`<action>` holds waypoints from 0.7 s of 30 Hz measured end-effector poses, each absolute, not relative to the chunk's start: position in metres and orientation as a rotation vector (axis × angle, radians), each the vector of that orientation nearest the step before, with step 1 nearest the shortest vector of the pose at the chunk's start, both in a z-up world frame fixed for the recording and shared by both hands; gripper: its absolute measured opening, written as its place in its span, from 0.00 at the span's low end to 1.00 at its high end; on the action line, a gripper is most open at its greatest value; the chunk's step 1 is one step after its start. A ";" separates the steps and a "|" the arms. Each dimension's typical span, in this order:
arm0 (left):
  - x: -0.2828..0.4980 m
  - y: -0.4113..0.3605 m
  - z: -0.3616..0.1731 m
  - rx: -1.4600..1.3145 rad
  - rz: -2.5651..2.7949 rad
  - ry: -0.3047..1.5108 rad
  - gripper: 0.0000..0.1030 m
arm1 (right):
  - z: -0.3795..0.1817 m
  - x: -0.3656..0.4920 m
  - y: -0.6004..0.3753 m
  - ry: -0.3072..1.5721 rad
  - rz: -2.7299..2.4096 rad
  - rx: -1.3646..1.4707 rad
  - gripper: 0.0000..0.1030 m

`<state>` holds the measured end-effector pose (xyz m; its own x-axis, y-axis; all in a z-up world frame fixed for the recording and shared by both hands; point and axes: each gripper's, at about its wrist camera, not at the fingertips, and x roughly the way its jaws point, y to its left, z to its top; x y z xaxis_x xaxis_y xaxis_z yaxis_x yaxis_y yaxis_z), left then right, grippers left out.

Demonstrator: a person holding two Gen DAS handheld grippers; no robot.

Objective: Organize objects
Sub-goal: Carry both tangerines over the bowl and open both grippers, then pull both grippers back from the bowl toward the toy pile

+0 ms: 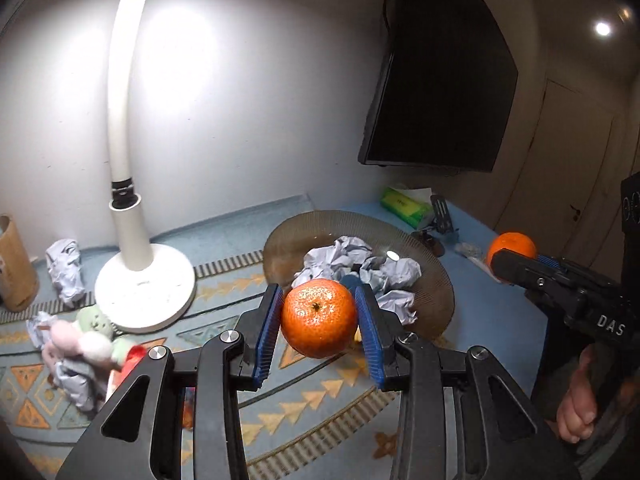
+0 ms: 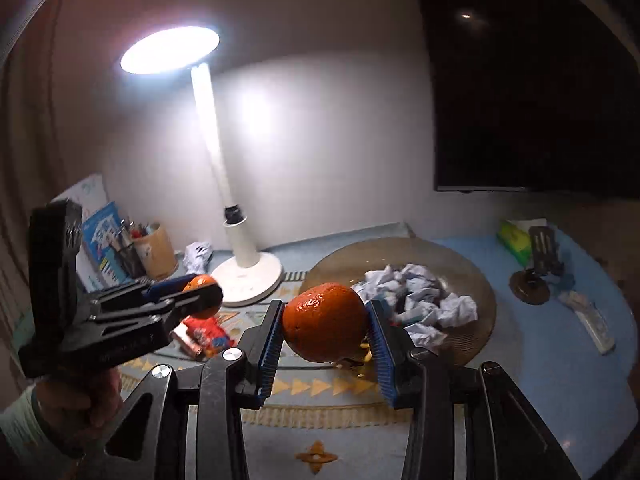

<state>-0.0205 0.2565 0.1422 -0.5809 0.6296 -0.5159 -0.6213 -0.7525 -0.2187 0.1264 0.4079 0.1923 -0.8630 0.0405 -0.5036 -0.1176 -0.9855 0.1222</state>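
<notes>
Each gripper carries a fruit clear of the table: the left gripper (image 1: 319, 322) clamps a mandarin (image 1: 319, 317), the right gripper (image 2: 326, 328) clamps a second mandarin (image 2: 325, 322). Keep both grips steady; at twelve o'clock beyond, the plate (image 1: 436, 280) holds crumpled paper (image 1: 360, 264), likely needing clearing before fruit lands.

Dim room, desk lamp (image 2: 170, 50) glare (blown out), fisheye-bent edges

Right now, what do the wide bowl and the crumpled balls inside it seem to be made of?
The wide bowl looks like tinted glass or clear plastic, brownish and finely ribbed; the cloth pattern shows through its wall. I cannot tell which of the two. The crumpled balls look like matte pale paper: sharp creases, no shine.
</notes>
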 end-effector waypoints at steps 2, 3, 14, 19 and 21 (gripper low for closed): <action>-0.026 0.276 0.141 -0.699 2.297 -0.029 0.33 | 0.190 0.111 0.434 0.318 2.876 -0.815 0.39; -0.027 0.287 0.139 -0.686 2.283 -0.014 0.34 | 0.186 0.102 0.445 0.372 2.862 -0.847 0.39; -0.024 0.222 0.117 -0.788 2.362 -0.171 0.84 | 0.137 0.082 0.483 0.817 2.807 -0.996 0.72; 0.020 0.124 0.113 -0.760 2.494 -0.295 0.99 | 0.148 0.100 0.420 0.785 2.965 -0.973 0.82; 0.035 0.089 0.102 -0.752 2.575 -0.307 0.99 | 0.147 0.095 0.385 0.767 3.027 -0.990 0.89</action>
<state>0.0349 0.0888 0.1024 -0.7562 0.4682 -0.4571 -0.3475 -0.8793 -0.3256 0.0954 0.3846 0.1466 -0.8093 -0.2646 -0.5244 -0.0171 -0.8818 0.4713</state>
